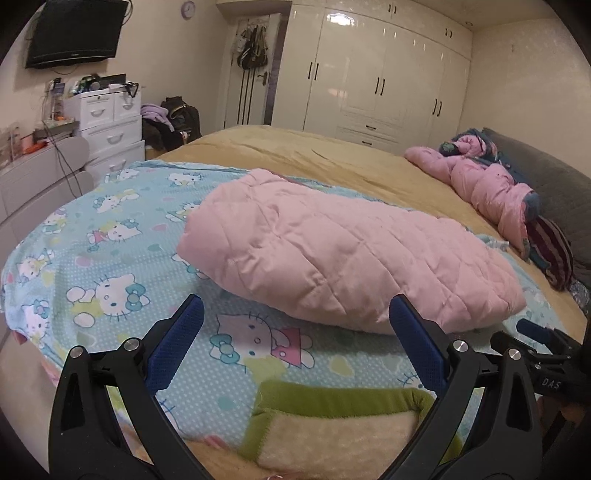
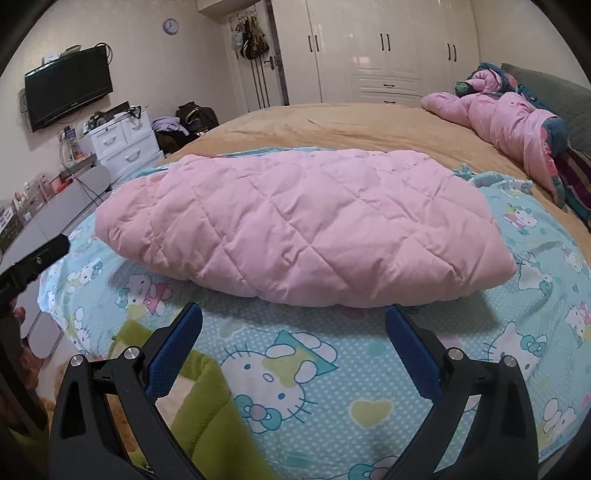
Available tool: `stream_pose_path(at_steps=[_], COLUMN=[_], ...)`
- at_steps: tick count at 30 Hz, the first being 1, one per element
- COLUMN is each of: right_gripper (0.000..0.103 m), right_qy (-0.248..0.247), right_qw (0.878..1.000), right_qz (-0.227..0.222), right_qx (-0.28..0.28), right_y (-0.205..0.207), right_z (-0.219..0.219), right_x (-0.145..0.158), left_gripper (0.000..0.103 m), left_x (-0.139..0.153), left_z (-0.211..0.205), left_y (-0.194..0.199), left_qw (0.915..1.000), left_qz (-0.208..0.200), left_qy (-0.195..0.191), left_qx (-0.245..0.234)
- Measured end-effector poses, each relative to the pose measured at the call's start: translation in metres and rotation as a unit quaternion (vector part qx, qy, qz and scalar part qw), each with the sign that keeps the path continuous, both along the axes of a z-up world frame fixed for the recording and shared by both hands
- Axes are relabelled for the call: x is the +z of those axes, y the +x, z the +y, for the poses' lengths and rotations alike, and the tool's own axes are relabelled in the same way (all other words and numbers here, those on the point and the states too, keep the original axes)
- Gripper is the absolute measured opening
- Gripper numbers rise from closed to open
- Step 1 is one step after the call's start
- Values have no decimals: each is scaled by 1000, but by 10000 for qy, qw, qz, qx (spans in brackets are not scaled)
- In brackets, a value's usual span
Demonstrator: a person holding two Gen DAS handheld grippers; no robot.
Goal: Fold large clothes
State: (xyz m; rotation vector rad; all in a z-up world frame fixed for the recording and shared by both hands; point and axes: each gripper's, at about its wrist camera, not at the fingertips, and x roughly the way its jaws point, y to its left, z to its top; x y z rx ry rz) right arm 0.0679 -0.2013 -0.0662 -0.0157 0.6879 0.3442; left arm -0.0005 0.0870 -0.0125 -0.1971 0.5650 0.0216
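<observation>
While both pairs of tongs hung released and empty over the near edge of the bed, the folded pink quilted garment (image 1: pixel 343 258) lay ahead of them on a light-blue sheet printed with white cartoon cats (image 1: pixel 110 258). The left tongs (image 1: pixel 295 317) had their blue-padded jaws spread wide, with the garment's near edge just beyond the tips; the right tongs (image 2: pixel 293 317) stood the same way, gaping and gripping nothing, and their tip also showed at the right edge of the left wrist view. The garment sat as a puffy oblong bundle with diamond stitching, running across the middle of the sheet, touching neither pair of tongs.

The printed sheet covered the near part of the wide bed under a tan blanket (image 1: pixel 332 158), which stretched bare toward the far edge. Near the front edge, a cream fleece blanket with a green border (image 1: pixel 332 417) lay partly tucked under the sheet. At the far right corner, against a grey padded headboard (image 1: pixel 546 173), a second pink quilted coat with a dark patterned lining (image 1: pixel 491 184) lay crumpled beside striped fabric.

Beyond the bed, glossy cream wardrobes with black handles (image 1: pixel 380 74) filled the back wall, next to a door with bags hanging on it (image 1: pixel 253 48). On the left wall hung a black flat television (image 1: pixel 77 33) and a small round purple clock (image 1: pixel 188 9). Below stood a white chest of drawers (image 1: pixel 110 125) cluttered on top, with dark and lilac clothes piled just beside it.
</observation>
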Motion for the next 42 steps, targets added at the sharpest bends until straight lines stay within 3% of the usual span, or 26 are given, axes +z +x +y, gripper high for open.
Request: stream_pose_path(at_steps=[42], right_gripper=[99], right_qy=[-4], right_qw=[10000], right_qz=[-34], right_qx=[83], right_y=[-4], right_z=[4], right_x=[2], left_gripper=[94], left_x=[-4], left_z=[-5], left_y=[1], left_qw=[9998], left_qz=[130], left_qy=[113], left_qx=[118])
